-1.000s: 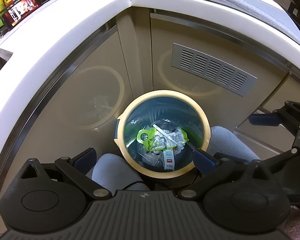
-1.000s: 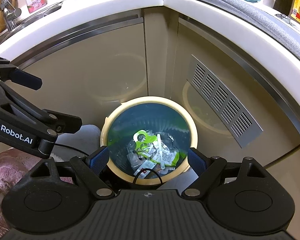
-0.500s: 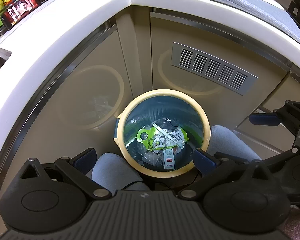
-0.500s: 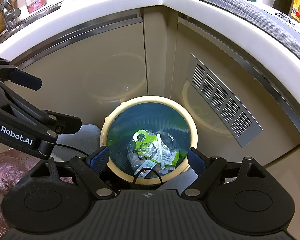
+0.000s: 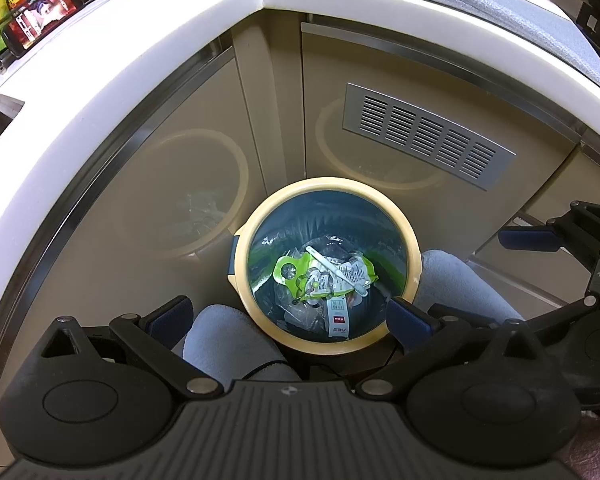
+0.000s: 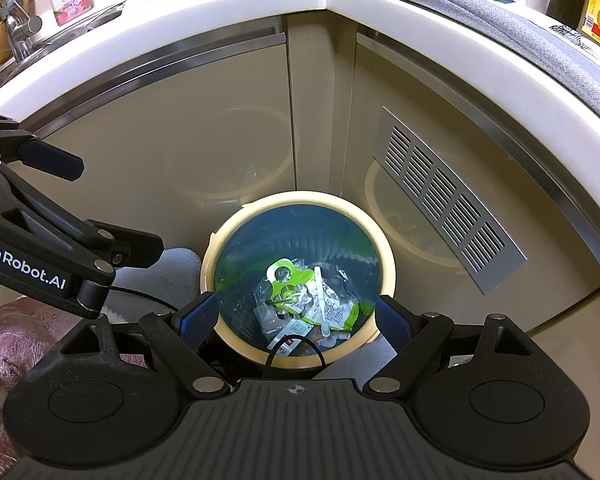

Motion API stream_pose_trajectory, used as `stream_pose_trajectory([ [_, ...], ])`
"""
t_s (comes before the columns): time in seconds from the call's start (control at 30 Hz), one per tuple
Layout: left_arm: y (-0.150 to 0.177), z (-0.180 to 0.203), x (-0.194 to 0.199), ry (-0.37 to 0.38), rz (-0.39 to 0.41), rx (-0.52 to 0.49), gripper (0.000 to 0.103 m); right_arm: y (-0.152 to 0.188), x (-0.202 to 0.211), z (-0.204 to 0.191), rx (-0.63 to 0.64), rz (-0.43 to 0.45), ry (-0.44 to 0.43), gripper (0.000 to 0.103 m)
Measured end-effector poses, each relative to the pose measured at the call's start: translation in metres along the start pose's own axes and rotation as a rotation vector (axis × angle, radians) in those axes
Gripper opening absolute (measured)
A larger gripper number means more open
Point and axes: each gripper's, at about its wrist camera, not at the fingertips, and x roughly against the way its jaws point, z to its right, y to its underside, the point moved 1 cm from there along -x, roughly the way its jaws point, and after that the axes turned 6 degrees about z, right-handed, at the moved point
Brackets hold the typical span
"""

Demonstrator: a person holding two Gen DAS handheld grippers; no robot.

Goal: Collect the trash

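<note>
Left gripper: jaws spread wide, nothing between them; the bin's near rim sits in the gap, well below.
Right gripper: jaws likewise wide apart and empty, straddling the near rim of the same bin from above.
Trash bin: one round bin with a cream rim and a dark liner, standing in the cabinet corner, straight ahead of and beneath both pairs of jaws.
Trash: already at the bottom of the bin, a loose heap of one green package, one white stick and several clear wrappers and labelled sachets (too tangled to count exactly).
Knees: two, in grey fabric, one outside each left-gripper finger, flanking the bin.
Vent grille: one, on the cabinet panel beyond the jaws, right of centre.
Grippers counted: two, neither carrying anything.
Risk, liner: I judge that reaching down for the liner edge with jaws this wide could miss the thin film or pinch the rim instead.
Risk, spill: lifting one side only would likely tip the light wrappers out.
Risk, crowding: both grippers hover close together and could knock each other.
</note>
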Motion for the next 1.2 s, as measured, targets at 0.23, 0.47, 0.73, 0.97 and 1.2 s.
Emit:
stream_pose_trajectory([
  [0.23,0.002,-0.001,-0.002,-0.001,-0.013,0.001,0.103,0.001,-0.001,0.000,-0.002,-0.005,0.000,0.087],
  [0.47,0.003,0.000,-0.005,0.000,-0.038,0.001,0.103,0.005,-0.005,0.001,-0.003,-0.033,-0.006,0.087],
  [0.73,0.006,0.007,0.001,-0.011,-0.021,-0.025,0.103,0.010,-0.002,0.003,-0.005,-0.027,-0.002,0.087],
  [0.97,0.006,0.012,0.001,-0.003,-0.014,-0.042,0.103,0.008,-0.004,0.004,-0.011,-0.021,0.000,0.087],
  [1.2,0.005,0.003,0.002,0.006,-0.008,-0.003,0.103,0.007,-0.003,0.004,-0.006,-0.023,0.002,0.087],
])
